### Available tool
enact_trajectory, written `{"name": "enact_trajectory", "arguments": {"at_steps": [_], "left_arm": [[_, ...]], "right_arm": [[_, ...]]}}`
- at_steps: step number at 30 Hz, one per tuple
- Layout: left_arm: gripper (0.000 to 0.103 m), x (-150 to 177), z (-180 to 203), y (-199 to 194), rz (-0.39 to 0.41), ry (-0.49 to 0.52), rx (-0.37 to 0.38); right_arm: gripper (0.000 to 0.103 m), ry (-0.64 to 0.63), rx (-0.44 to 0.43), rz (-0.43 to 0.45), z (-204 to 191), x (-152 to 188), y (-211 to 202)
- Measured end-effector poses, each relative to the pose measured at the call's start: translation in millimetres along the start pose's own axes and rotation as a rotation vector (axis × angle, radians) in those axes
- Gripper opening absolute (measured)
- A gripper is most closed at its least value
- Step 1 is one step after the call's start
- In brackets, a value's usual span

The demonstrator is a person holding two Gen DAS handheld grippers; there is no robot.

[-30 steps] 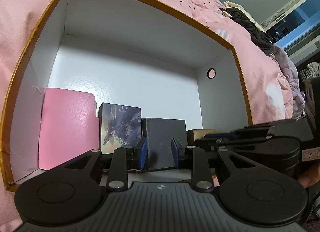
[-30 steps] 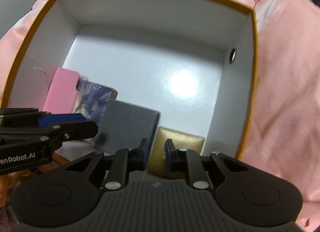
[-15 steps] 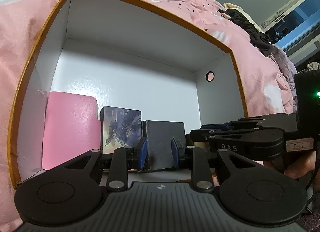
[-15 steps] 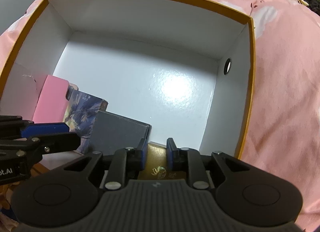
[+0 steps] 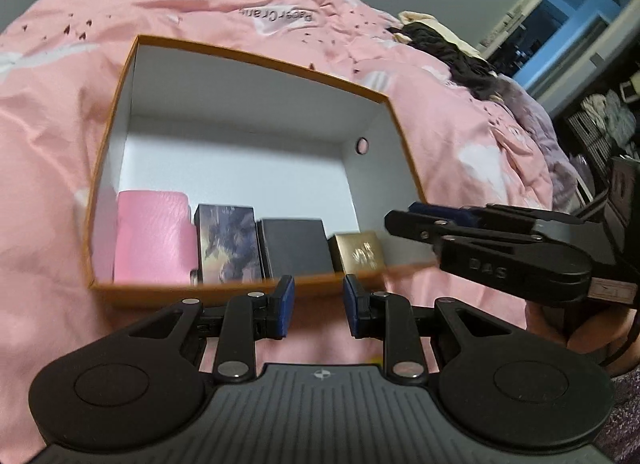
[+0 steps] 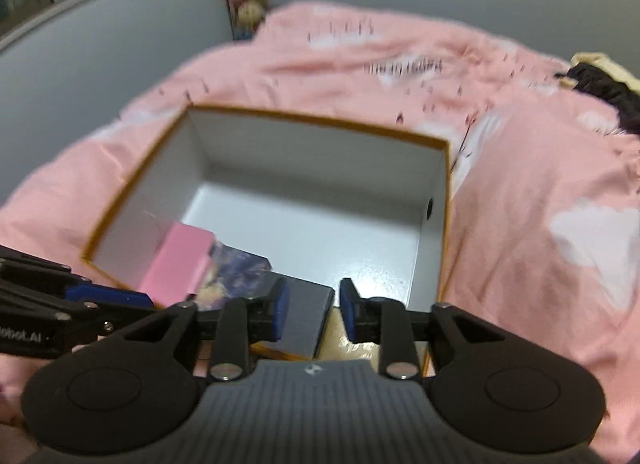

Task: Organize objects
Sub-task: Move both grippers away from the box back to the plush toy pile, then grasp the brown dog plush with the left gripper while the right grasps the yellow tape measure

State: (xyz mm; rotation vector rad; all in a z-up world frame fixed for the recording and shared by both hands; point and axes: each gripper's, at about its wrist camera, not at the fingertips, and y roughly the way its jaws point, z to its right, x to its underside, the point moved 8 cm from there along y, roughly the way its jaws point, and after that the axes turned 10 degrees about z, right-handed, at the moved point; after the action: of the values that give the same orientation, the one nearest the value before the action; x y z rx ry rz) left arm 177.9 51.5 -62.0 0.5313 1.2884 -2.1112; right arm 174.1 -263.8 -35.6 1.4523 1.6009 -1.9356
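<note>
Bedspread (image 5: 48, 152): pink, printed with white clouds and small dark marks; it carries the box and fills most of both views.
Clothing pile (image 5: 452, 52): dark and cream fabric heaped on the bedspread, beyond the box to the right in the left wrist view.
Box (image 5: 248, 56): open-topped, orange outside and along the rim, white inside; it sits on the bedspread. A round hole (image 5: 362, 145) pierces its right-hand wall.
Box contents: four items stand in one row against the near wall, side by side; the rest of the white floor lies behind them.
Pink case (image 5: 154, 236): leftmost in the row and the tallest, close to the left wall.
Illustrated box (image 5: 228, 242): just right of the pink case, dark printed artwork on its face.
Dark grey box (image 5: 298, 246): third in the row, just right of the illustrated box.
Gold box (image 5: 360, 250): rightmost and shortest, an embossed mark on its face, near the right wall.
Left gripper (image 5: 319, 306): outside the box, in front of its near wall; blue pads apart, nothing between them.
Right gripper (image 6: 311, 310): above the near edge of the box, over the dark grey and gold boxes; blue pads apart, nothing between them. The right wrist view is motion-blurred.
</note>
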Motion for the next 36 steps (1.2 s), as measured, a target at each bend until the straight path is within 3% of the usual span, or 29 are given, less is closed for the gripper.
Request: {"name": "enact_trajectory", "arguments": {"at_steps": [4,7,10,12,13,18,23,29,36], "left_arm": [[0.033,16.4,7.9,-23.3,-0.006,0.051,-0.013],[0.038,34.3,1.7,-30.8,-0.054,0.039,-0.056],[0.039,51.7,-10.0,-38.1,-0.085,0.026,-0.127],[0.054,59.2,-17.6,-45.4,-0.089,0.042,-0.195],[0.056,61.5,-19.7,-49.8,-0.087,0.055,-0.225],[0.057,76.5,-35.9,-65.9,-0.128,0.067,-0.33],[0.057,93.3,-53.0,-63.4,-0.179,-0.013,-0.347],[0.057,106.1,-64.6,-55.1,-0.227,-0.063,-0.353],[0.06,107.2,-68.7,-38.4,-0.26,-0.077,-0.353]], "right_arm": [[0.034,0.051,0.006,0.022,-5.2,22.7,-23.7],[0.035,0.12,0.017,-0.038,-1.7,51.2,-32.8],[0.035,0.19,0.016,-0.121,-0.7,86.2,-31.8],[0.04,0.204,0.033,-0.165,-0.3,105.9,-36.1],[0.04,0.204,0.045,-0.184,0.1,115.0,-35.6],[0.041,0.214,0.089,-0.247,10.3,144.0,-27.9],[0.042,0.271,0.055,-0.289,15.7,157.1,-16.2],[0.049,0.256,0.093,-0.373,18.7,169.0,8.1],[0.058,0.269,0.071,-0.389,17.7,171.9,14.7]]}}
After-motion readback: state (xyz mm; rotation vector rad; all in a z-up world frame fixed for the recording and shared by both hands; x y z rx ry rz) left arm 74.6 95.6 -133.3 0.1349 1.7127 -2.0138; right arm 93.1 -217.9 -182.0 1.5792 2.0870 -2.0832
